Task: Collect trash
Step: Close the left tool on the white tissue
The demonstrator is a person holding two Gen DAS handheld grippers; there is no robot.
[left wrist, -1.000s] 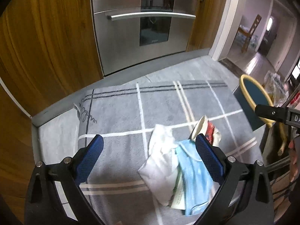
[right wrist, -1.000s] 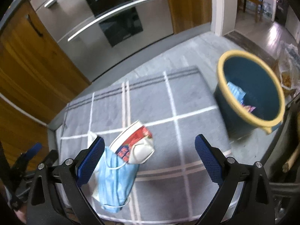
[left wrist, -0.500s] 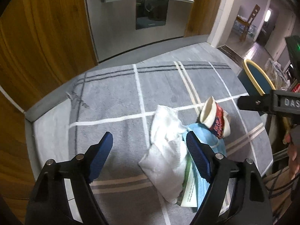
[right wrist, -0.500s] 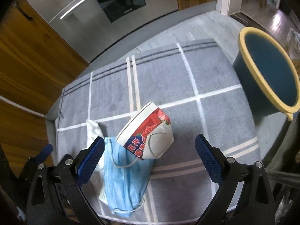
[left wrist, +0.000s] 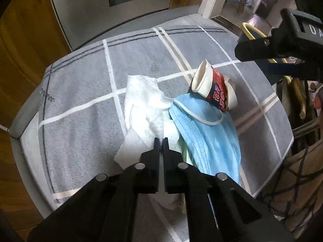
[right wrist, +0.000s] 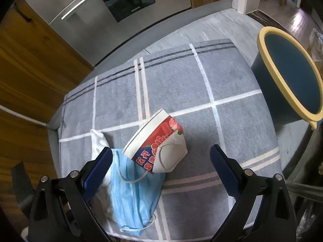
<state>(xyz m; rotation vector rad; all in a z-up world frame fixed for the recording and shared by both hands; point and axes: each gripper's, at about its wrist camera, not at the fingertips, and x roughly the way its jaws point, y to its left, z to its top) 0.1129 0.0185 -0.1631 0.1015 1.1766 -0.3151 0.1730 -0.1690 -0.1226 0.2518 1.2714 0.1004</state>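
Floor's covered by a grey woven rug (right wrist: pixel 177 84) with white and dark grid lines, and everything sits relative to that. Behind it: a brushed steel fridge (right wrist: pixel 90 10) between wooden cabinets (right wrist: pixel 26 60). Just off its right edge, a dark blue bin (right wrist: pixel 290 80) with a yellow rim. On the rug, the trash pile: crumpled white tissue (left wrist: pixel 145 104), pleated blue face mask (right wrist: pixel 133 193), squashed red-and-white paper cup (right wrist: pixel 159 147) on the mask. Left gripper (left wrist: pixel 160 141) has just snapped closed, pinching the tissue. Right gripper (right wrist: pixel 161 157) is spread wide around the cup, not touching.
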